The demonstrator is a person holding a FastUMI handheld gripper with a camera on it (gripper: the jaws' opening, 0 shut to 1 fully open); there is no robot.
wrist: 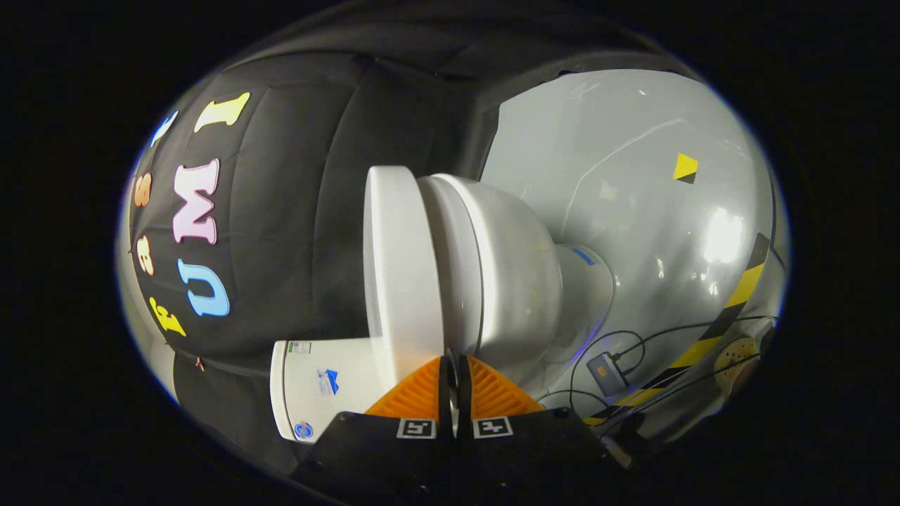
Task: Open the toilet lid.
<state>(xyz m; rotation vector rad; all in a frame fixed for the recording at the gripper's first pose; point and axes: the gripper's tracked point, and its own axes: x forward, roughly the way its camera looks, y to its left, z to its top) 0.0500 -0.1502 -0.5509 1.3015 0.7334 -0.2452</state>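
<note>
Orange fingers (pixel 420 393) of the gripper (pixel 454 383) nearly closed, holding nothing, beside the toilet lid (pixel 401 267); rigid, smooth plastic, best hooked under its rim.

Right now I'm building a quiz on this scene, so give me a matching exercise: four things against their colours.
Things:
1. lid
2. fingers of the gripper, almost closed at the lid's edge
3. floor tape
4. small box on a cable

Colours:
A. yellow and black
B. grey
C. white
D. orange

Pairs: 1-C, 2-D, 3-A, 4-B
</note>
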